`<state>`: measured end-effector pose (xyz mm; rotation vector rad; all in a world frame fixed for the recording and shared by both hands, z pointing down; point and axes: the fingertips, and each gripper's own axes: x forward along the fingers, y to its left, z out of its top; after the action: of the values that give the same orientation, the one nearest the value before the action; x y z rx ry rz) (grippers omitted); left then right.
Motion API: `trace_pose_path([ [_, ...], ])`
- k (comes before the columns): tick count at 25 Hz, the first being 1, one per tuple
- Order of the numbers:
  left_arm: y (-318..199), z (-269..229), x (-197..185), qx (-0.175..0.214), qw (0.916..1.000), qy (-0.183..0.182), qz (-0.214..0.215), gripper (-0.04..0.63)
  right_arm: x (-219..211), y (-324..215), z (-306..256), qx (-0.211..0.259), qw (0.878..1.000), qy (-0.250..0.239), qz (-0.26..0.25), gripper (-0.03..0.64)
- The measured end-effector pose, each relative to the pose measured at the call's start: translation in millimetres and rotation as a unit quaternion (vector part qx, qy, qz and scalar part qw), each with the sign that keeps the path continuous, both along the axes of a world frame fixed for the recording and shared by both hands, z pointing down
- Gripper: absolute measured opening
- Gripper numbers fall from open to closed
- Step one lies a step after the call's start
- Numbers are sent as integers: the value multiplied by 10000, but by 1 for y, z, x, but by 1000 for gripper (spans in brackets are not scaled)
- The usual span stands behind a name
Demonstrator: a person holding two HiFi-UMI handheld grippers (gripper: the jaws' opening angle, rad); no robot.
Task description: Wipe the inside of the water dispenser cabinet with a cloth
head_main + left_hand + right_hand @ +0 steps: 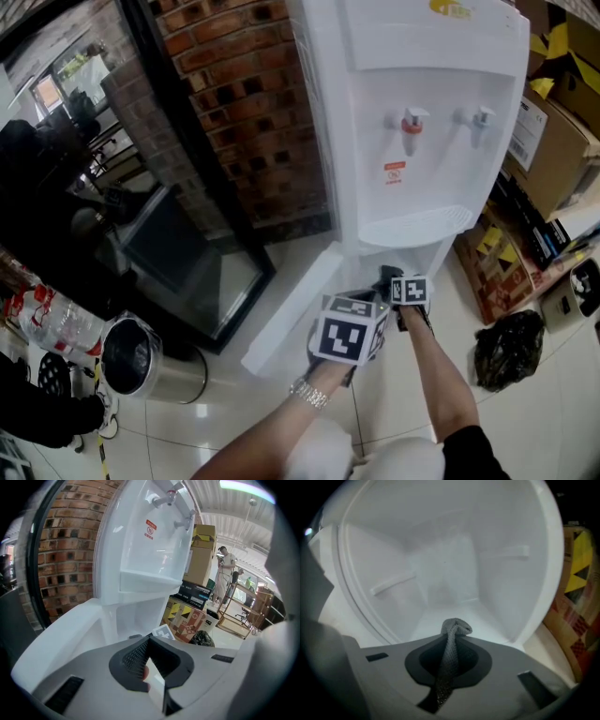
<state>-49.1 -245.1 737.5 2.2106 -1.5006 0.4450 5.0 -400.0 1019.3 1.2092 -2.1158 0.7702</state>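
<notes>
The white water dispenser stands against the brick wall, with its lower cabinet door swung open to the left. My right gripper is at the cabinet opening. In the right gripper view it is shut on a grey cloth, whose bunched end pokes out over the white cabinet floor. Shelf rails run along both inner walls. My left gripper hangs just left of the right one, outside the cabinet. In the left gripper view its jaws meet at the tip with nothing held, facing the open door.
A steel bin stands on the floor at the left by a dark glass panel. Cardboard boxes and a black bag crowd the dispenser's right side. A person stands far behind near shelving.
</notes>
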Motion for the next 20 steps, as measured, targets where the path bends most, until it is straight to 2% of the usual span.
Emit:
trace_pose_path([
  [2,0,0,0,-8,10000,1,3,3,29,-5,2,-1,9992,195,351,12],
  [5,-1,0,3,-4,10000,51,15,5,54,-15,-16,354,9964,405,650,12],
  [10,-2,4,4,-45,10000,28,30,5,42,-28,-61,1120,9917,376,509,12],
  [11,-2,6,2,-61,10000,-3,12,5,36,-28,-66,1159,9916,328,460,12],
  [17,-3,6,-4,-48,10000,-34,-36,5,13,-27,-51,912,9952,236,276,12],
  [20,-2,4,-2,-4,10000,-7,-26,5,23,-19,-17,472,9974,491,238,12],
])
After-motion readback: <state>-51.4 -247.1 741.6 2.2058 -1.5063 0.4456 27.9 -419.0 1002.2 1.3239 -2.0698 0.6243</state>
